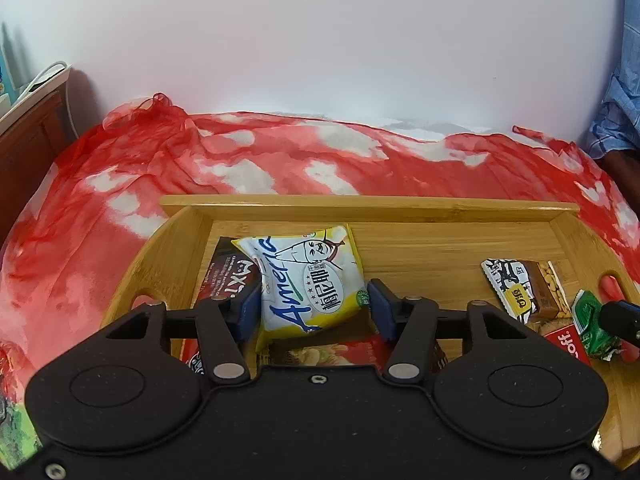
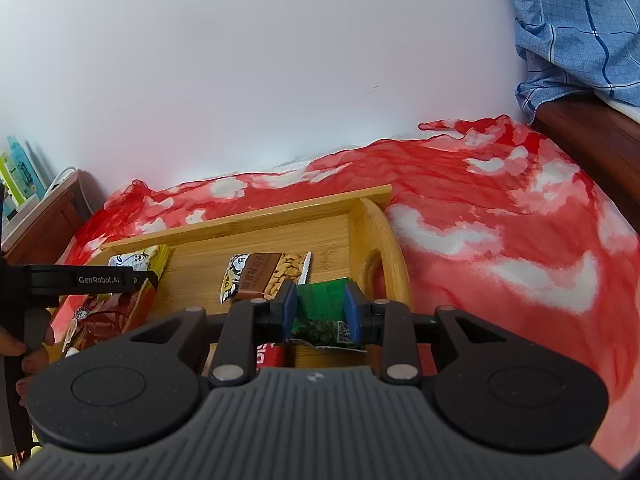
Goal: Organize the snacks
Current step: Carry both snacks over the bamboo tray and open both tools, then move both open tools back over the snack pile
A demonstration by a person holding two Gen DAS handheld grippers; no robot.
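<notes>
A wooden tray (image 1: pixel 368 204) with cut-out handles lies on a red and white cloth. A white and yellow snack packet (image 1: pixel 304 276) rests in its left part, on top of a dark packet (image 1: pixel 232 276) and a red one (image 1: pixel 332 354). My left gripper (image 1: pixel 314 308) straddles the white and yellow packet with its jaws open: the right pad stands just off it. A brown peanut packet (image 2: pixel 272 272) lies flat at the tray's right. Just above the tray's right end, my right gripper (image 2: pixel 320 312) is shut on a crumpled green packet (image 2: pixel 320 300).
The red and white cloth (image 1: pixel 240 160) covers the whole surface around the tray. A red packet (image 1: pixel 568 344) lies under the green one. Dark wooden furniture (image 1: pixel 28 140) stands at the left, blue checked fabric (image 2: pixel 580 32) at the right. A person's hand (image 2: pixel 24 352) holds the left gripper.
</notes>
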